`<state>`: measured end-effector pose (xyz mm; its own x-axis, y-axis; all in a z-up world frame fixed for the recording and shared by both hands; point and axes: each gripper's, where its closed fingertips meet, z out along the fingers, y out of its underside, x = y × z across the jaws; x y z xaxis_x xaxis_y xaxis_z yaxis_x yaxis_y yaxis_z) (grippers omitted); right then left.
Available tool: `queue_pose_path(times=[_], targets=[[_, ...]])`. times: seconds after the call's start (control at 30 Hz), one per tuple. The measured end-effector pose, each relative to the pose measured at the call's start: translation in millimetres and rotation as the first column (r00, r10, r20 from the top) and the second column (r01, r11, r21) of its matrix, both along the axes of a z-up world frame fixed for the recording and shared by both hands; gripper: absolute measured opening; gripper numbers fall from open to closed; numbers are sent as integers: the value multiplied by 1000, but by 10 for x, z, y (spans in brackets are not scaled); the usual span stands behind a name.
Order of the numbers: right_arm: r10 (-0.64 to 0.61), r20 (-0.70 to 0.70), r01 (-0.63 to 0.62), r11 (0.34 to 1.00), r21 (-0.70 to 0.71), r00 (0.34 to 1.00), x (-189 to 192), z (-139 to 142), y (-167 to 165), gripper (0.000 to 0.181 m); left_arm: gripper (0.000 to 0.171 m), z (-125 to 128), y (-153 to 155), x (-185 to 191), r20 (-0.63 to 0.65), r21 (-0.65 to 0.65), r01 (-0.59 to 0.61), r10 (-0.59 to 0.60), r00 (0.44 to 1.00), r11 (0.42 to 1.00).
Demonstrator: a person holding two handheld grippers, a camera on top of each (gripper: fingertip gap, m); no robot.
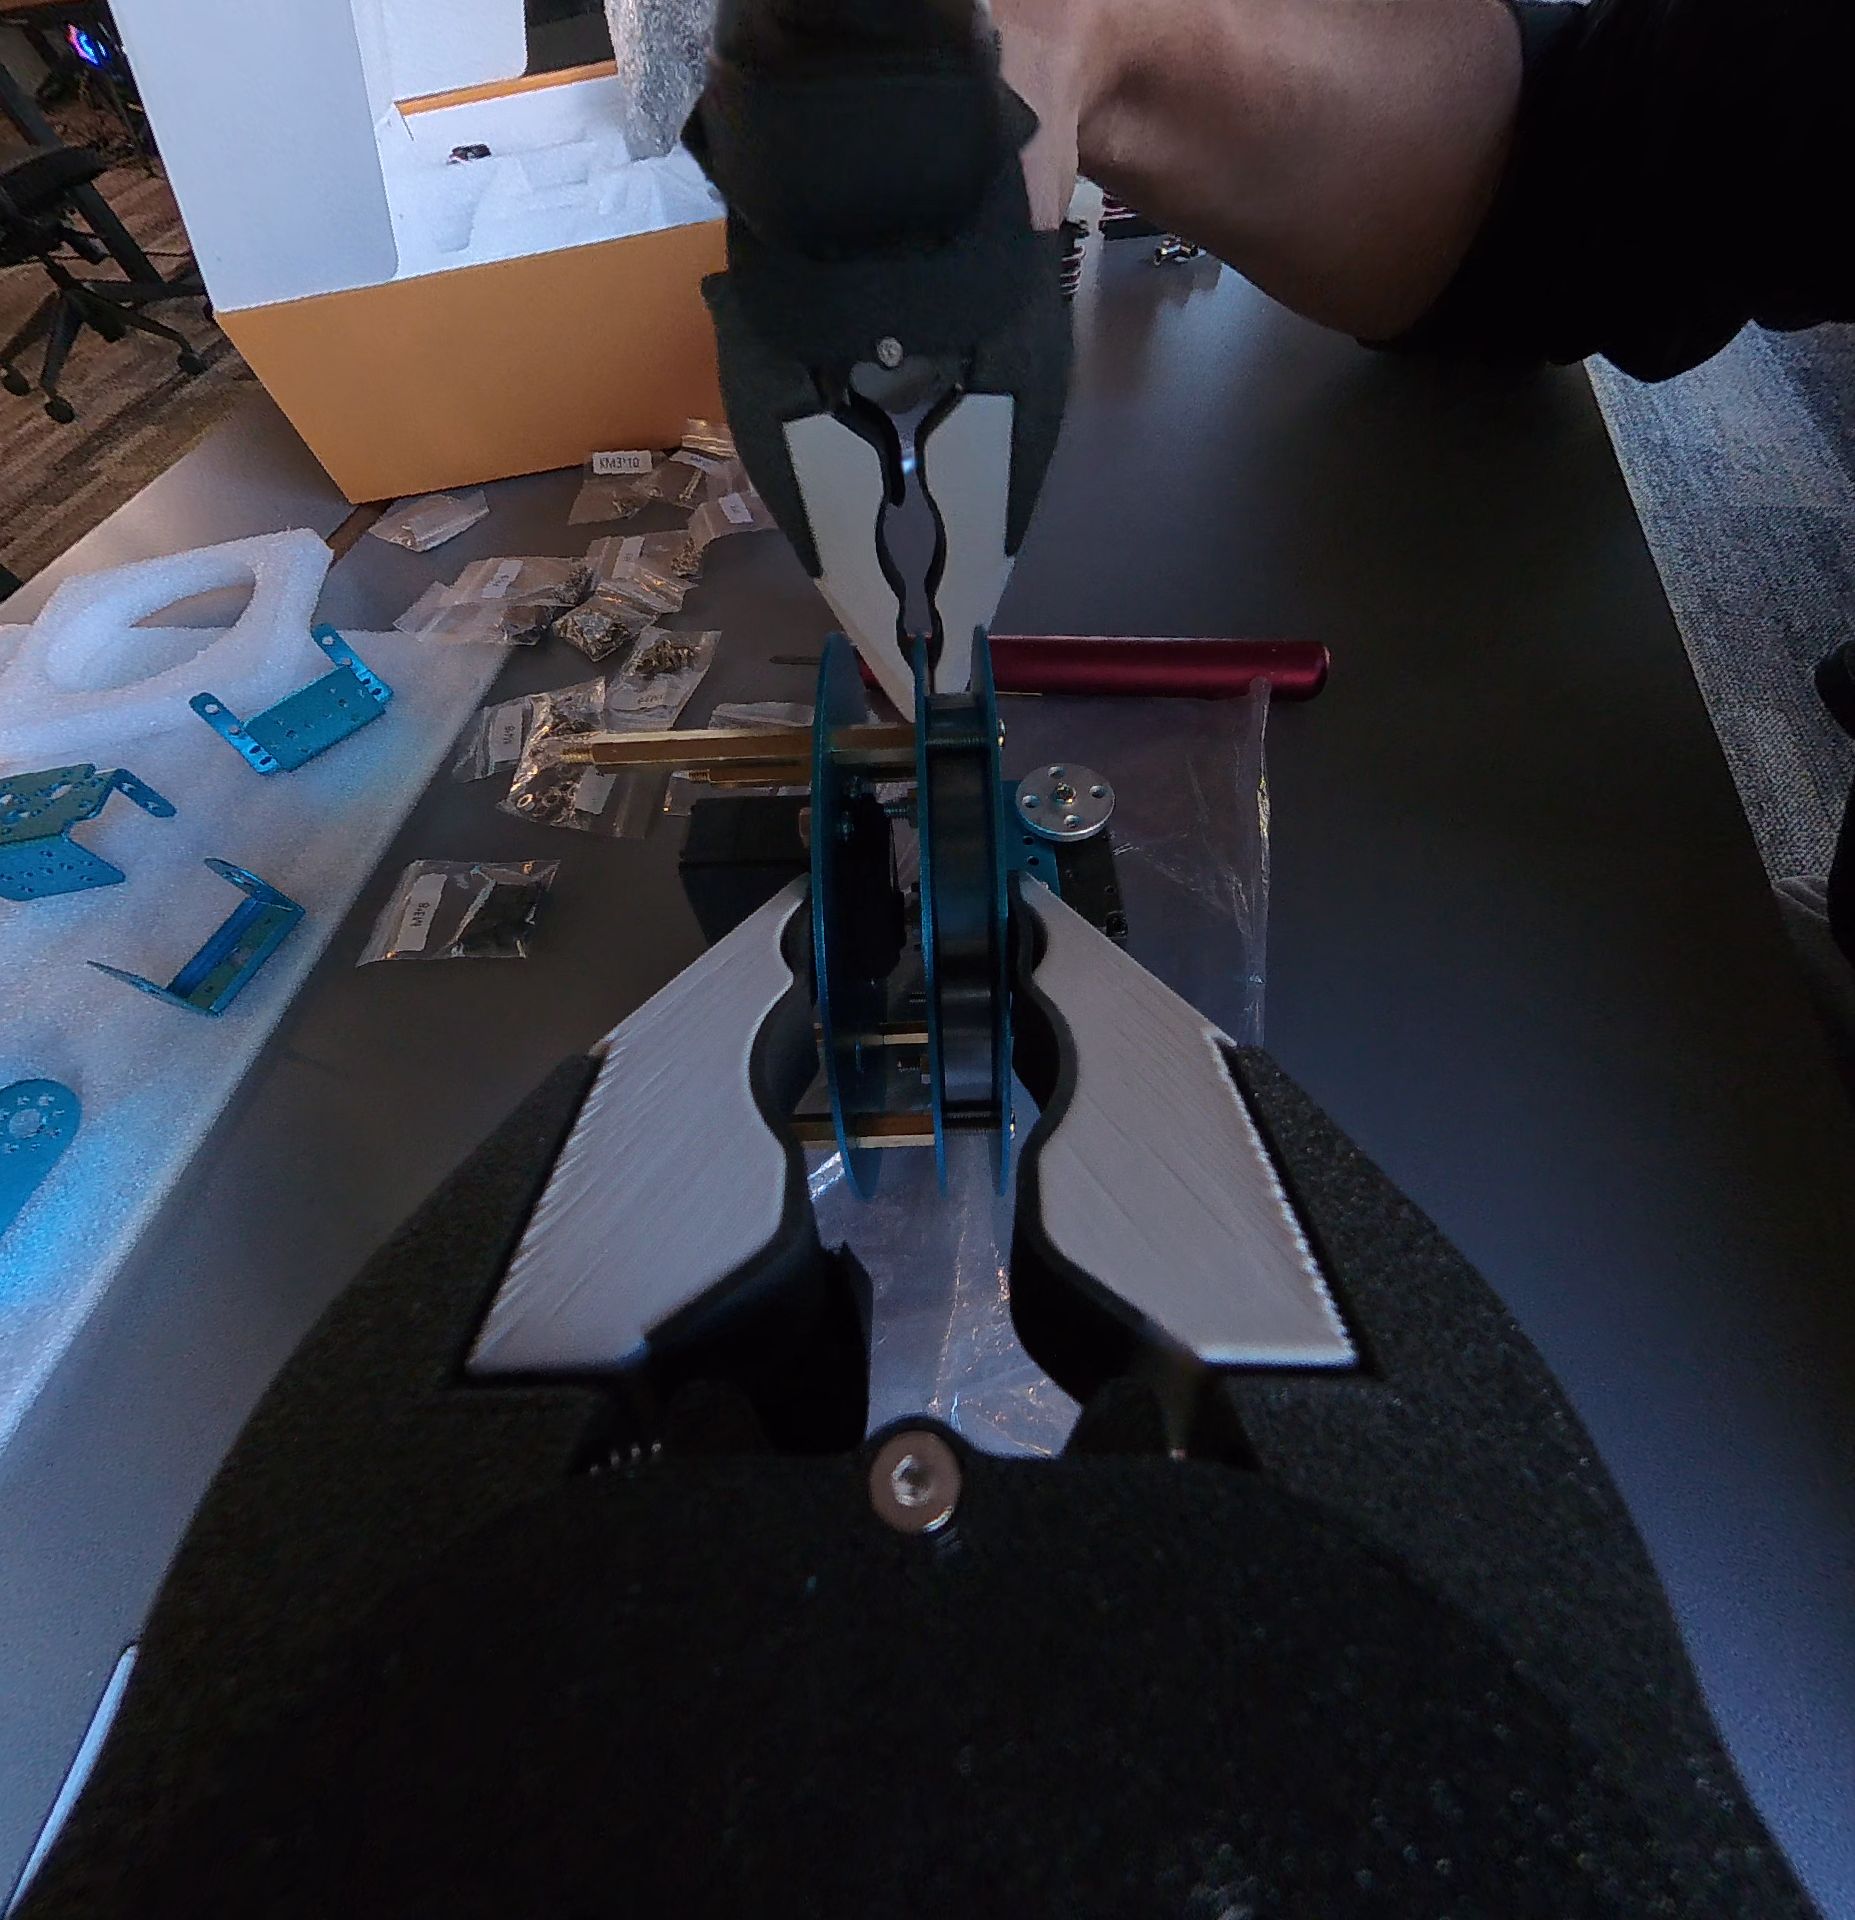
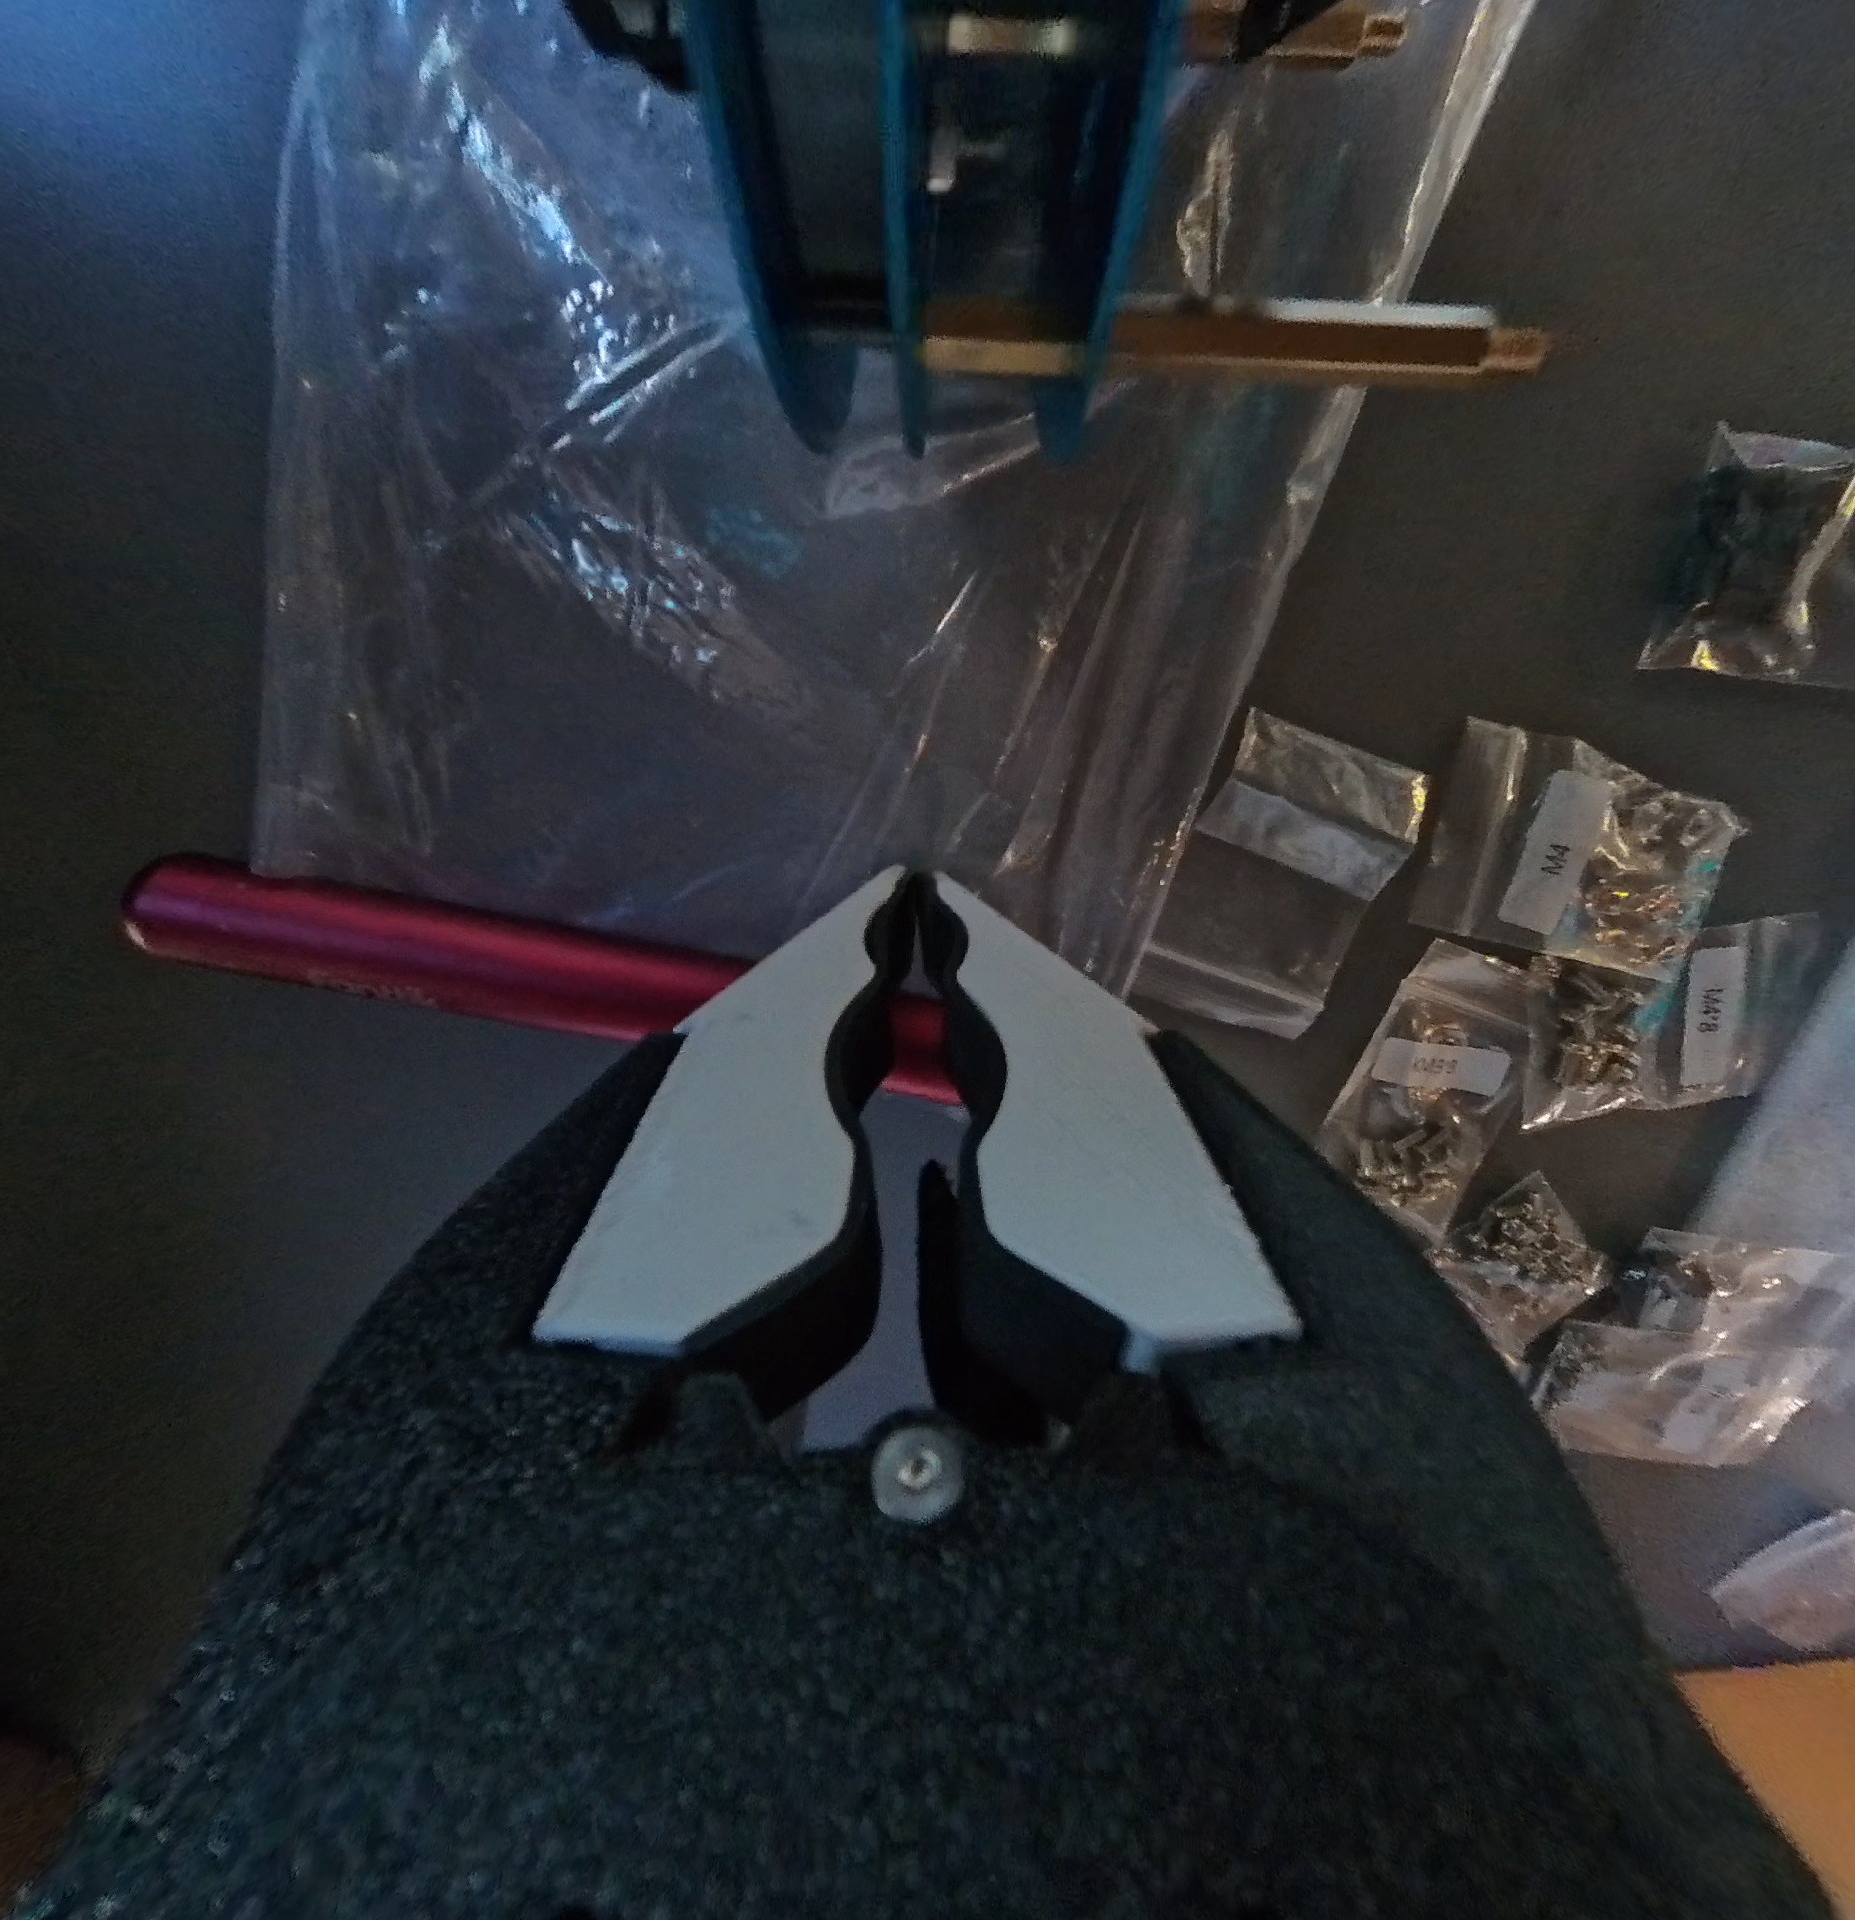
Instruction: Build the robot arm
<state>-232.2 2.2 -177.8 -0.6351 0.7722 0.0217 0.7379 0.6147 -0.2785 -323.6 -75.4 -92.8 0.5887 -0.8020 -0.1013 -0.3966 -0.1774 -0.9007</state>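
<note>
Blue-anodised discs joined by brass standoffs, a disc assembly (image 1: 907, 935), are gripped edge-on between the left gripper's (image 1: 907, 914) fingers above a clear plastic bag (image 2: 611, 520) on the tabletop (image 1: 1422, 727), while the right gripper (image 2: 915, 883), fingers pressed together empty, is poised at its top rim.

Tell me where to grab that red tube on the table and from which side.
Grip the red tube on its bare left stretch in the right wrist view, coming down from above with the fingers across its width. It lies flat on the table; its other end runs under the clear plastic bag and behind the right gripper.
</note>
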Motion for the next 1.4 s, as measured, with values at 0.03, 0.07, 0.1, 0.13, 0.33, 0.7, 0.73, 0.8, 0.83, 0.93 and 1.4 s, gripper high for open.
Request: queue_pose_path(times=[0.03,0.07,0.1,0.13,0.33,0.7,0.73,0.8,0.83,0.93,1.4], targets=[[-10,5,10,999,-32,1000,1,20,-20,0,33,0,0,1,0,1,0,0,1000,1000],[-23,8,23,998,-60,1000,-3,42,-33,0,32,0,0,1,0,1,0,0,1000,1000],[-39,-1,39,996,-83,999,-23,67,-35,0,32,1,1,1,0,1,0,0,1000,1000],[-49,-3,49,991,-127,999,-26,94,-70,0,32,1,2,1,0,2,0,0,1000,1000],[-176,-68,138,915,-378,982,-9,185,-249,0,33,6,7,18,-9,21,-7,8,1000,1000],[-680,-69,179,287,-941,730,-187,972,-559,0,33,27,64,110,-32,75,-94,97,995,993],[-696,-34,164,215,-963,717,-198,1039,-603,0,33,28,65,120,-33,83,-98,101,994,992],[-735,28,163,113,-980,678,-243,1133,-656,0,33,29,65,132,-36,92,-104,107,994,990],[-741,74,168,53,-984,667,-269,1169,-703,0,33,28,64,133,-38,94,-106,110,993,990],[-749,209,198,-105,-975,629,-363,1199,-833,0,33,28,68,136,-35,92,-110,114,993,990],[-835,366,263,-276,-925,410,-583,991,-812,0,33,31,106,128,7,73,-132,132,991,989]])
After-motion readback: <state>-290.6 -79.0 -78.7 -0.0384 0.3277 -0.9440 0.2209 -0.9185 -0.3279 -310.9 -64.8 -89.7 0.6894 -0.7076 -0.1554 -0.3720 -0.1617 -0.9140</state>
